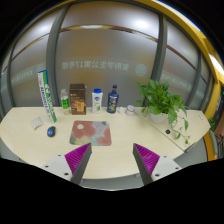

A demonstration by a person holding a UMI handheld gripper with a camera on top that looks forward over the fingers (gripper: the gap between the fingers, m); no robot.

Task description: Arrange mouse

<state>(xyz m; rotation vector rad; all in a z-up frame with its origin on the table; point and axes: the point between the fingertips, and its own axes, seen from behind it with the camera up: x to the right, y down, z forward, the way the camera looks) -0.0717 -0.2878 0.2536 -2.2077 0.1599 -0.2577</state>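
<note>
A small dark rounded mouse lies on the pale cream desk, well ahead of the left finger and beside a reddish patterned rectangular mouse mat (the mat sits just beyond the jaws). The gripper holds nothing, its magenta pads wide apart. Farther back stand bottles, a brown box and a leafy green plant, before grey panelled walls.

No legible text or labels
</note>
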